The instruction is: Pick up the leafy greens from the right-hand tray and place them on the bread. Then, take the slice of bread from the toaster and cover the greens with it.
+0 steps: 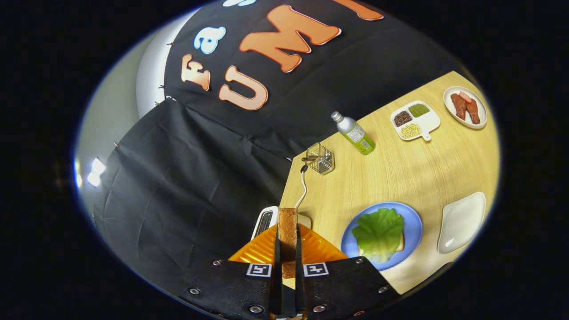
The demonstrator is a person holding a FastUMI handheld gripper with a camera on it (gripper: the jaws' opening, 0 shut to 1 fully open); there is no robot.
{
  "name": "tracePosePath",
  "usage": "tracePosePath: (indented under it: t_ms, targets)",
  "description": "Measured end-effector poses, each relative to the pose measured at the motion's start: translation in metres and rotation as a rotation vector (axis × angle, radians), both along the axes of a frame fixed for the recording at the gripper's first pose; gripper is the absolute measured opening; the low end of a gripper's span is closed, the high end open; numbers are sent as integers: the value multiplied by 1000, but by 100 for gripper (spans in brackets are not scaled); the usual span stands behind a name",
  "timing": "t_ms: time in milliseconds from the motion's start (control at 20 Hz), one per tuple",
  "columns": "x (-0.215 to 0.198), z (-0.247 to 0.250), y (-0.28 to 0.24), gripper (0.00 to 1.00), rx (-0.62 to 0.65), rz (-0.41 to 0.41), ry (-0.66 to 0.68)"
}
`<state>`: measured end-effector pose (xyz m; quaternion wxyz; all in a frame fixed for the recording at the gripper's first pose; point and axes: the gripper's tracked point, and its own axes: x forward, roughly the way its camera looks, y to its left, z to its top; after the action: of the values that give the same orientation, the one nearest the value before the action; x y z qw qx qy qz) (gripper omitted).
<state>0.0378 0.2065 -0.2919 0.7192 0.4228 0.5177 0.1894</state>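
Browned bread slice [287, 231] clamped edge-on in gripper [287, 249], above toaster [266, 221]

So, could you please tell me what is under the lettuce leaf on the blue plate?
A bread slice peeks out beside the lettuce leaf on the blue plate; most of it is covered.

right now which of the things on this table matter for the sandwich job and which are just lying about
Part of the job:
- gripper, shut on the bread slice
- toaster just beyond the fingers
- leafy greens lying on bread on the blue plate
- white tray

Just lying about:
- bottle
- wire basket
- divided dish of grains
- plate of meat
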Motion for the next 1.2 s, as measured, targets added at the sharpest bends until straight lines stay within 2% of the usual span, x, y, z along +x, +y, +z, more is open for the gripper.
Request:
tracePosePath:
  t_ms: [400, 850, 1200]
  targets:
    - [-19, -45, -10, 12, 49, -13, 44]
    - [-45, -123, -14, 12, 61, -19, 165]
    - [-52, -169, -26, 12, -5, -32, 213]
